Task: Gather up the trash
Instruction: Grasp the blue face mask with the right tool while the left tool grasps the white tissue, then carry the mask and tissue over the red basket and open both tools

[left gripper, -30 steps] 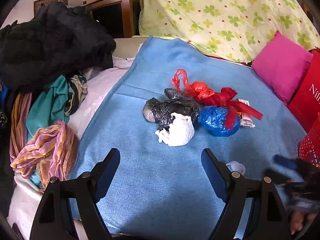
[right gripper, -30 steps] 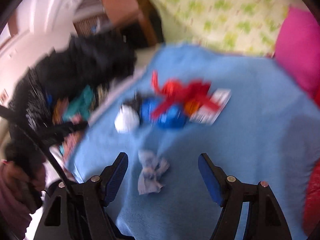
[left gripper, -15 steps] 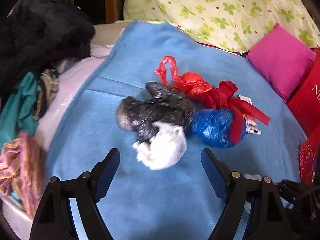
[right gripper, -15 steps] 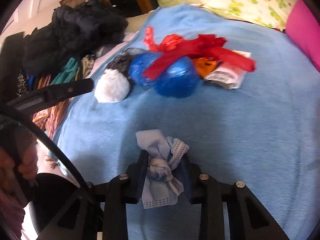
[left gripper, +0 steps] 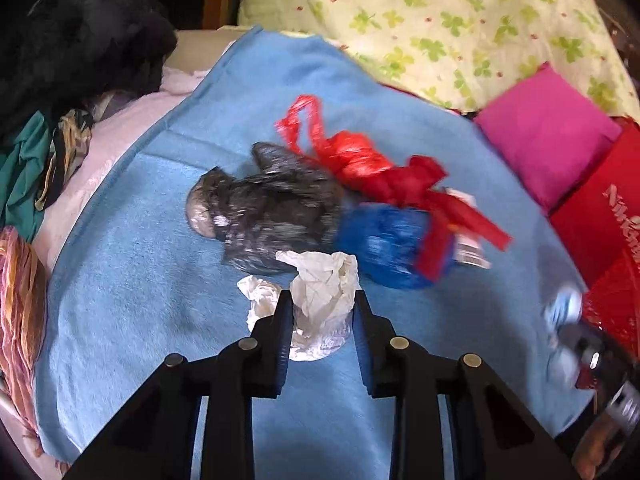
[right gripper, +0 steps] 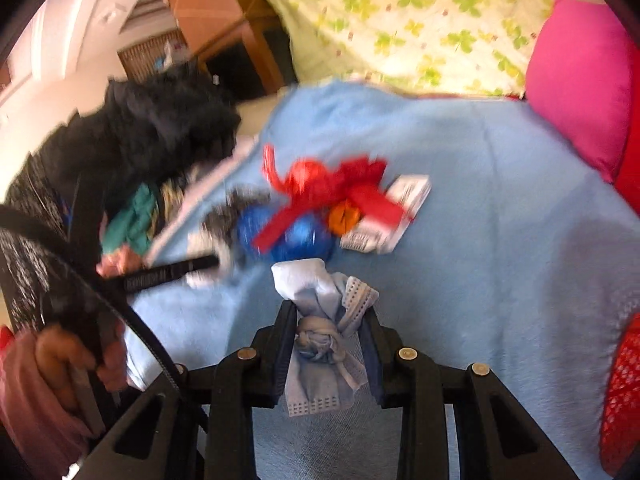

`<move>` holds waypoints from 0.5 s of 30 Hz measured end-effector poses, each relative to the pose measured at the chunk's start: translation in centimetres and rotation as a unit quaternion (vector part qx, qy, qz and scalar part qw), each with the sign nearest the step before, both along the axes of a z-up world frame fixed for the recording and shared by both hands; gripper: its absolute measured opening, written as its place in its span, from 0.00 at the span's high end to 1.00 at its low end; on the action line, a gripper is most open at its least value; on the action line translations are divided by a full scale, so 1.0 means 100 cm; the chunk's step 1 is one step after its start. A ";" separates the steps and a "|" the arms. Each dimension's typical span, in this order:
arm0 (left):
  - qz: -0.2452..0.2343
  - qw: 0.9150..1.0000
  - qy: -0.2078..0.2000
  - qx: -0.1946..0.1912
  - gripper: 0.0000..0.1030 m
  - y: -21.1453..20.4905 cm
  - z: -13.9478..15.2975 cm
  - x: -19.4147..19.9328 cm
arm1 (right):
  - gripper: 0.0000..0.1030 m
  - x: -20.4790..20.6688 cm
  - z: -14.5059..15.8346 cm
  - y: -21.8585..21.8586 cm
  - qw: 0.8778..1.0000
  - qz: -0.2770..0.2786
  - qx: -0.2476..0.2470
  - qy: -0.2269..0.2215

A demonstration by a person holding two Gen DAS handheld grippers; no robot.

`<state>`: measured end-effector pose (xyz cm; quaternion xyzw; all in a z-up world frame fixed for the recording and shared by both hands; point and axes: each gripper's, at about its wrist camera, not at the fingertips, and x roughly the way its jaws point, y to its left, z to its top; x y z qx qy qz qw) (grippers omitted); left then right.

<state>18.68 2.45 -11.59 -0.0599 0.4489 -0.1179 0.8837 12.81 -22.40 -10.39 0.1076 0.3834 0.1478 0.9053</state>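
- The left gripper [left gripper: 322,312] has its jaws closing on a crumpled white tissue wad [left gripper: 322,292], where a second ago they stood wide apart over the blue blanket [left gripper: 132,280]; the wad sits between the two fingers and the pads look to be touching its sides.
- The right gripper [right gripper: 330,334] is closed tight on a knotted light-blue face mask [right gripper: 320,344], which a second ago lay loose on the blanket between spread fingers.
- So both hands have gone from reaching to gripping. By my reading two pieces of trash are now secured or nearly so, and the next step would be carrying them to a bin, perhaps the red mesh basket [right gripper: 624,396] at the right edge.
- The tissue wad lies on the blanket at the near edge of the trash pile, touching the black plastic bag [left gripper: 272,216] and just beside the blue bag [left gripper: 392,248]. It is lumpy, with no clear long axis.
- The mask's long axis runs along the fingers: its knot sits between the pads, one end pointing away toward the pile, the flat pleated end hanging back toward the camera.
- The red bag [left gripper: 380,172] and a small carton [right gripper: 396,212] lie uncollected.
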 end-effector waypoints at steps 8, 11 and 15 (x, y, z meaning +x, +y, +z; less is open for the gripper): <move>-0.067 0.996 -0.055 0.004 0.71 -0.062 0.055 -0.033 | 0.68 -0.043 0.054 -0.049 0.992 -0.046 0.040 -0.107; -0.097 0.992 -0.078 0.008 0.71 -0.092 0.076 -0.042 | 0.68 -0.059 0.068 -0.067 0.987 -0.068 0.039 -0.137; -0.139 0.985 -0.098 0.009 0.71 -0.130 0.095 -0.053 | 0.68 -0.076 0.080 -0.087 0.982 -0.093 0.040 -0.157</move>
